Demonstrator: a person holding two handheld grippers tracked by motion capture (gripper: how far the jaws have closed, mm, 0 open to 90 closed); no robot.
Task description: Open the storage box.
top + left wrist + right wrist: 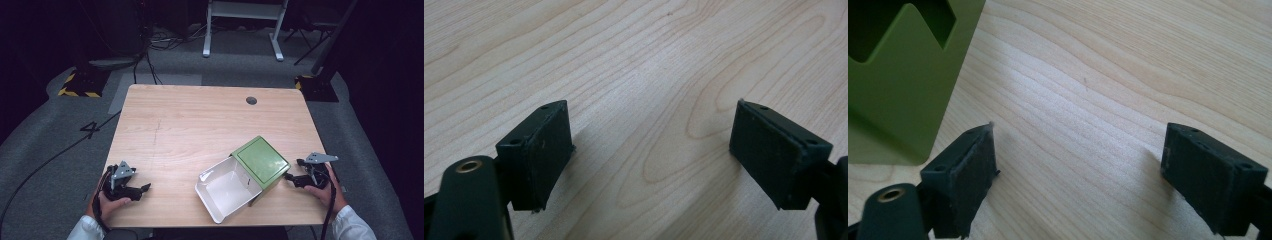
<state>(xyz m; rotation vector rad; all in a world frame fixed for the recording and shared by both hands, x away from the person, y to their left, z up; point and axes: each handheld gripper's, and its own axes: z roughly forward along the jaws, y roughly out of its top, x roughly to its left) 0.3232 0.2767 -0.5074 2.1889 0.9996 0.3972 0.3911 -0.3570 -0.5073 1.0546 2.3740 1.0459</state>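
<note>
The green box (900, 85) is cut off by the top and left edges of the right gripper view, its cut-out opening too dark to see into, while in the high view its green top hides the back of the white drawer (227, 187) pulled out of it.

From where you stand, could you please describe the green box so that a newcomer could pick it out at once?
Start at the light wooden table and look toward its near right corner, just inward of the right claw. There sits the green box, a squarish olive case with a flat lid-like top. A white drawer slides out of its left side, standing open; it is the one coloured item on the table.
</note>
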